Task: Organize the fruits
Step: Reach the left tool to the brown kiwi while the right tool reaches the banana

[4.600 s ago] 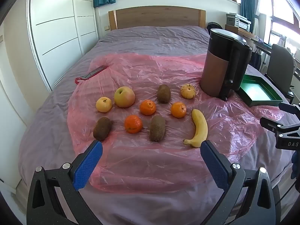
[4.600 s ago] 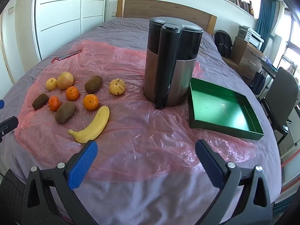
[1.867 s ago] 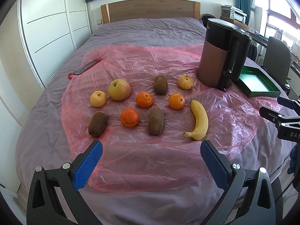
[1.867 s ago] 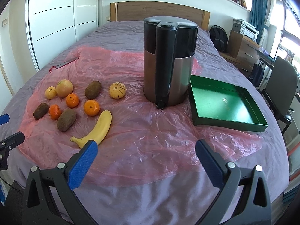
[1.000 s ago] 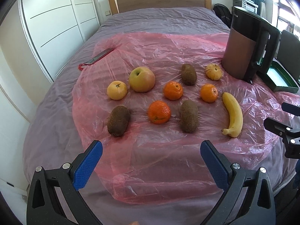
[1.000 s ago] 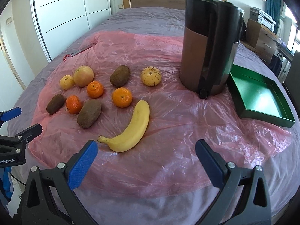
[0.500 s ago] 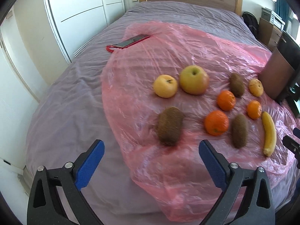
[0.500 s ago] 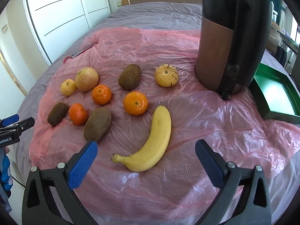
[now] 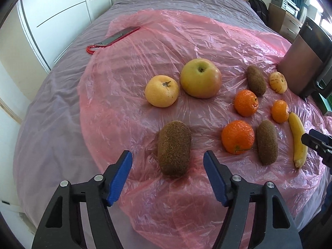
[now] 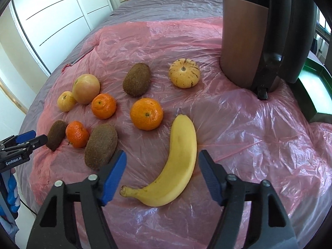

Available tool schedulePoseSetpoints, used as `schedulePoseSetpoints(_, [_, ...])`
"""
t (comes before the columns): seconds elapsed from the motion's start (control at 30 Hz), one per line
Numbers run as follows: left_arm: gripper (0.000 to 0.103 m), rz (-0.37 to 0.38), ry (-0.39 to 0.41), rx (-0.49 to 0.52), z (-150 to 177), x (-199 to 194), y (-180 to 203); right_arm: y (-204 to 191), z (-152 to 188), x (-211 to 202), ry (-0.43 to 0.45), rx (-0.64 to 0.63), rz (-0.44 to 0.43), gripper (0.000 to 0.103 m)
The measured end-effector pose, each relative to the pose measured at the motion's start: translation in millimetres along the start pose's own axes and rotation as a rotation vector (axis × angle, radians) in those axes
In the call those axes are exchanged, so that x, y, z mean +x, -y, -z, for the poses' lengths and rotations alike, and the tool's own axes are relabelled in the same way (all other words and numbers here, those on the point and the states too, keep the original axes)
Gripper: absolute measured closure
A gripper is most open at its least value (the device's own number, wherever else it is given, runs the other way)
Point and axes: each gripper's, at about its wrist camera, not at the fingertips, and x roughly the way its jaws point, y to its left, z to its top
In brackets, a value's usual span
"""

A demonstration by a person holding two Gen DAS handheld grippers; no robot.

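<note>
Fruit lies on a pink plastic sheet on a bed. My left gripper is open, its blue pads either side of the near end of a brown kiwi, not touching it. My right gripper is open around the lower part of a yellow banana. Beyond lie a large apple, a small yellow apple, three mandarins, two more kiwis and a striped yellow melon.
A tall black and copper kettle stands at the right behind the fruit. A green tray sits beyond it at the bed's right edge. A red-edged phone lies at the sheet's far left. White wardrobe doors line the left wall.
Both grippers have moved forward and down to the fruit. The left one has swung left to the kiwi, the right one has closed in on the banana. Both jaws have narrowed.
</note>
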Motion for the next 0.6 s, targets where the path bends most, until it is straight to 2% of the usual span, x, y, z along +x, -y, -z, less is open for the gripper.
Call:
schedulePoseSetpoints(0.13, [0.05, 0.016, -0.015, 0.016, -2.8, 9.6, -0.4, 7.9, -2.2, 8.1, -0.024, 0.038, -0.001, 0.032])
schedulePoseSetpoints(0.2, [0.052, 0.025, -0.021, 0.019, -4.0, 14.3, -0.6, 11.3, -2.3, 11.6, -0.038, 0.056, -0.003, 0.038])
schedulePoseSetpoints(0.4, [0.062, 0.078, -0.048, 0.032, -8.0, 25.2, -2.4, 11.6, -4.7, 17.3, -0.077, 0.06, 0.014, 0.039])
schedulePoseSetpoints(0.6, [0.063, 0.108, -0.089, 0.062, -12.7, 34.5, -5.0, 11.0, -4.3, 35.0, -0.199, 0.034, 0.02, 0.039])
